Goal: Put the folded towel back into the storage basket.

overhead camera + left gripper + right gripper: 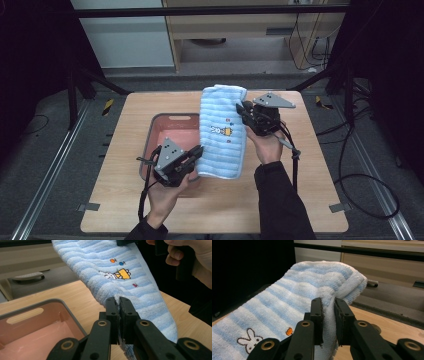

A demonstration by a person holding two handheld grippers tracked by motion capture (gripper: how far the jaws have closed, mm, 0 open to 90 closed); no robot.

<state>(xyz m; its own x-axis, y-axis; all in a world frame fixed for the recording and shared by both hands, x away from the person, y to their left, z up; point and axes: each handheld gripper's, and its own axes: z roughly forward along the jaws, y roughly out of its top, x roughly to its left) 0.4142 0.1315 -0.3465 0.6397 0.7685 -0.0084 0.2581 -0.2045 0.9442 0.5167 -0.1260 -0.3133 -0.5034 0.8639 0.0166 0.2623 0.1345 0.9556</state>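
Aloft, the blue-striped bunny towel hangs stretched, pinched by left gripper and right gripper.

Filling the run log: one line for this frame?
left gripper: shut on towel | right gripper: shut on towel | towel: held above table, beside pink basin

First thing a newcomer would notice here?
The blue striped towel with a bunny on it, held up over the table between both grippers. The left gripper pinches its near edge, the right gripper its far edge. Left of it sits a pink bin.
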